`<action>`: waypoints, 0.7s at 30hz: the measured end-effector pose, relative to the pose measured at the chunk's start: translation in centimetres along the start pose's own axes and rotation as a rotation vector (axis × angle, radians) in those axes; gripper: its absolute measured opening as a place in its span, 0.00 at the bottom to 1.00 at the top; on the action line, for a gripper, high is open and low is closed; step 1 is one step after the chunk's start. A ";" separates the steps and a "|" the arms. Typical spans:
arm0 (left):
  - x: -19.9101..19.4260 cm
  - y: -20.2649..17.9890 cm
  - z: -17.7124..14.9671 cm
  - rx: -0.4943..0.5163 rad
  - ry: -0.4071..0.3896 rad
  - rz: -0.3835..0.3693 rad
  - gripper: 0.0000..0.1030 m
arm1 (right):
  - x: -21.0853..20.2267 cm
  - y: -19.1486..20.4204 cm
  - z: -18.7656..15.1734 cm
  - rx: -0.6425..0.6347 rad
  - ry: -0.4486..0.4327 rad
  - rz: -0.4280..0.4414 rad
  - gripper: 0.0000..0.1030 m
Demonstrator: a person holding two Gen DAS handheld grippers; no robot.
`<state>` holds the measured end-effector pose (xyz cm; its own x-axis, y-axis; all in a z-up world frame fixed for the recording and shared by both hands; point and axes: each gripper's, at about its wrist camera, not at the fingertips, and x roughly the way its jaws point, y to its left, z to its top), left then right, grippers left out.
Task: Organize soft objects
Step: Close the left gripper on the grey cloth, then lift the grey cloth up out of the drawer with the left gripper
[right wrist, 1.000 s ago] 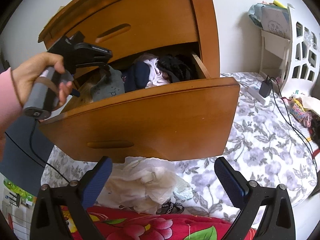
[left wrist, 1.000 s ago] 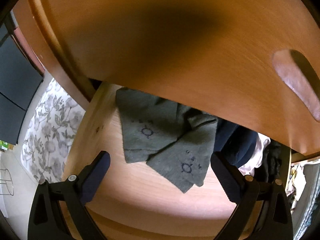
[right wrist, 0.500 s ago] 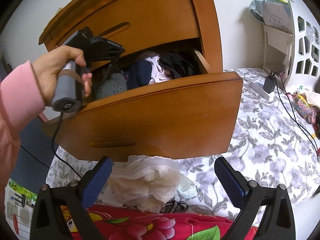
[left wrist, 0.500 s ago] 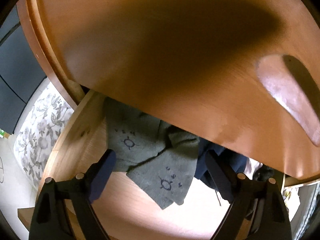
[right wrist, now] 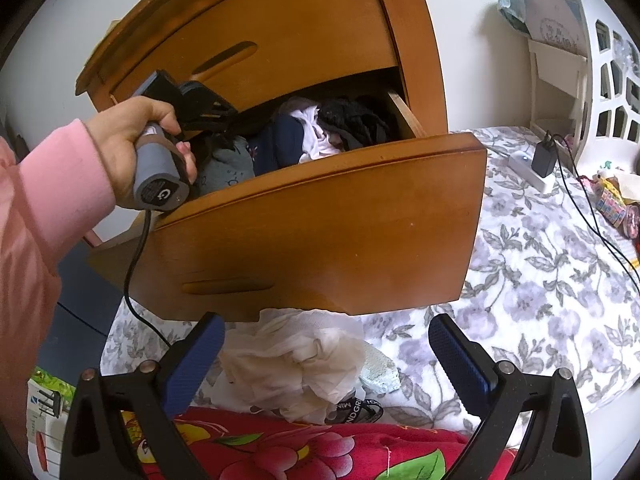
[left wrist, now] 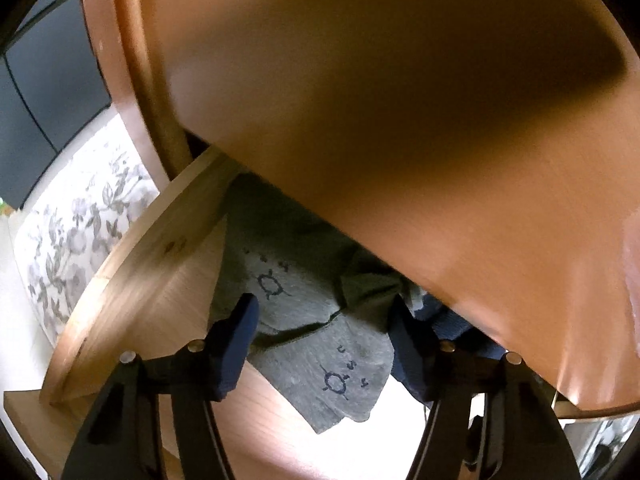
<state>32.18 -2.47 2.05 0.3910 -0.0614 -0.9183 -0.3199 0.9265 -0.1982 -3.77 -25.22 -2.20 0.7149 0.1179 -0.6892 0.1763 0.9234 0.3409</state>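
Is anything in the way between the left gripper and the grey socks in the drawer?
Nothing visible. The left gripper reaches in under the drawer above, its jaws closing with the grey socks between them. Navy clothing lies beside the far finger, not between.

I see a white wall (right wrist: pixel 472 40) behind a wooden chest of drawers (right wrist: pixel 280 32), one drawer front (right wrist: pixel 320 232) pulled out over a bed; the bedspread (right wrist: pixel 540 280) is pale with grey flowers; a white lattice shelf unit (right wrist: pixel 600 80) stands at the right; a power strip (right wrist: pixel 528 172) with a black charger (right wrist: pixel 543 158) lies on the cover; the light is soft and even.
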 end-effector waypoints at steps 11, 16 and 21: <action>0.9 -0.1 -1.3 0.023 0.047 -0.024 0.34 | 0.1 -0.1 0.0 0.010 0.004 0.002 1.00; 0.3 -0.6 -1.9 0.072 0.068 -0.009 0.20 | 0.2 -0.1 0.0 0.012 0.004 0.002 1.00; 1.0 -2.4 -2.2 0.238 0.166 0.031 0.17 | 0.1 -0.2 -0.1 0.017 0.002 0.002 1.00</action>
<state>31.44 -5.56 0.82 0.2316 -0.0730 -0.9701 -0.1109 0.9887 -0.1009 -3.76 -25.34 -2.36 0.7136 0.1208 -0.6900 0.1864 0.9168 0.3533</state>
